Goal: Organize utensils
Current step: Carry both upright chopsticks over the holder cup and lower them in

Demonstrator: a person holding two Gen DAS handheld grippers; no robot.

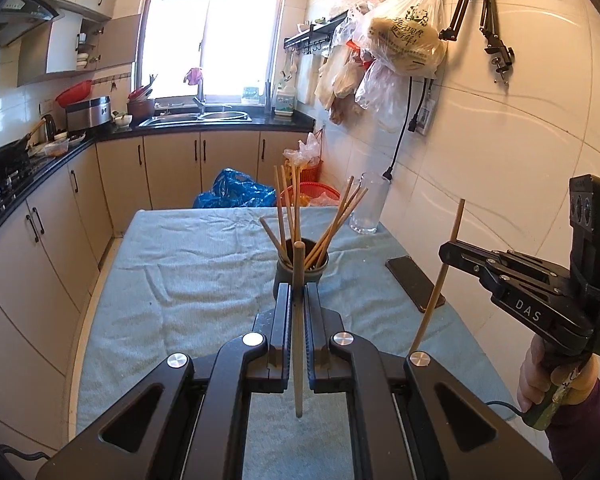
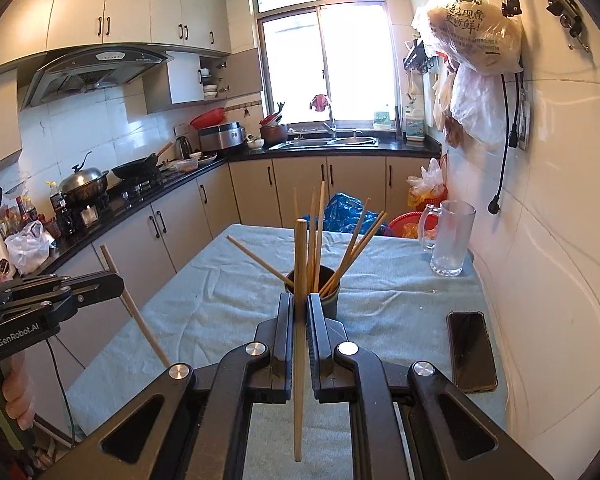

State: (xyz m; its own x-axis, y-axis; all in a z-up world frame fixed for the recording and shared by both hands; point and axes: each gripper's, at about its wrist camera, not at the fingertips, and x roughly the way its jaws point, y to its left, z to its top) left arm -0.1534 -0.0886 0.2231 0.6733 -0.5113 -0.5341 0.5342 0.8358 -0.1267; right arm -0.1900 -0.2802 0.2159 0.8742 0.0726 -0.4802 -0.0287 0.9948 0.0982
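Each gripper, left gripper [image 1: 298, 292] and right gripper [image 2: 300, 304], has its fingers clamped on 1 near-upright chopstick [image 1: 298, 320], both poised short of the dark holder [image 1: 302, 270] straight ahead on the desk [image 1: 180, 264], neither clearly nearer.

Chopstick bases hidden inside dark holder [image 2: 332, 300]; bag [image 1: 408, 36] print unreadable (blurred).

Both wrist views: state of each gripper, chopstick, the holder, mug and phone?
Left gripper: shut on left chopstick, held upright.
Right gripper: shut on right chopstick, held upright.
Holder: upright on the cloth, chopsticks fanned out inside.
Glass mug: upright, empty.
Phone: flat, screen dark.
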